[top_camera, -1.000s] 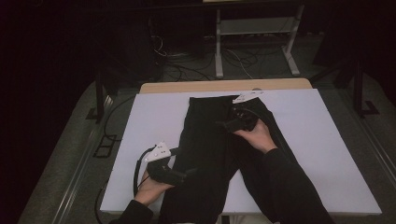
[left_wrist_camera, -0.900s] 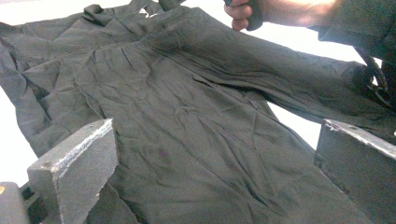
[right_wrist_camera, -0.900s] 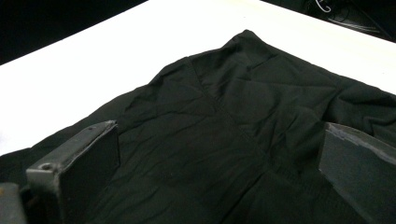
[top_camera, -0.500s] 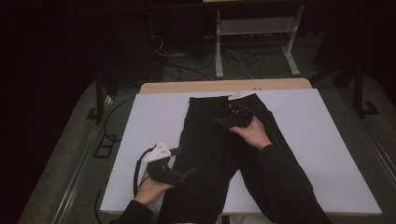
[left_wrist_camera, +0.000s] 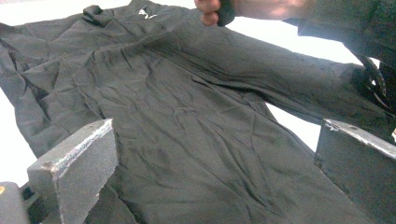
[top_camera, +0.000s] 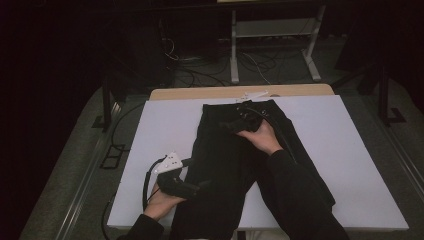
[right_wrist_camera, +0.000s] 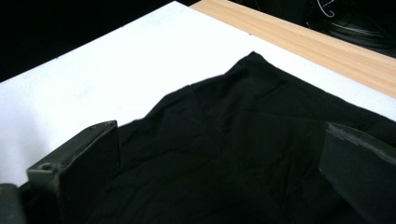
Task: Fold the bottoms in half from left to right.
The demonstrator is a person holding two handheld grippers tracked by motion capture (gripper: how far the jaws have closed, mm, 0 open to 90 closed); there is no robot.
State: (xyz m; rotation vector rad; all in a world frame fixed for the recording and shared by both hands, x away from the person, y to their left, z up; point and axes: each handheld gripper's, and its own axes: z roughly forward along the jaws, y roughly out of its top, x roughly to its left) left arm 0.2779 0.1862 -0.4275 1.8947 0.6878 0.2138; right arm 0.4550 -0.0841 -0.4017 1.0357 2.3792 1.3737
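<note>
A black garment [top_camera: 225,160] lies lengthwise down the middle of the white table top [top_camera: 160,125]; its creased cloth [left_wrist_camera: 187,116] fills the left gripper view. My left gripper [top_camera: 202,186] sits over the garment's near left edge, jaws wide open with only cloth beneath them. My right gripper [top_camera: 225,124] hovers over the garment's far end, pointing left toward the far left corner [right_wrist_camera: 252,58], open and empty. In the left gripper view, the person's right hand [left_wrist_camera: 243,7] appears at the top edge.
A bare wooden strip [top_camera: 200,93] runs along the table's far edge, with small white pieces [top_camera: 252,95] on it. White table surface lies on both sides of the garment. Behind the table are cables and a white metal frame [top_camera: 272,35] on the dark floor.
The right gripper and hand have moved left across the garment's far end, from its right side to near its middle. The left gripper has stayed at the near left edge.
</note>
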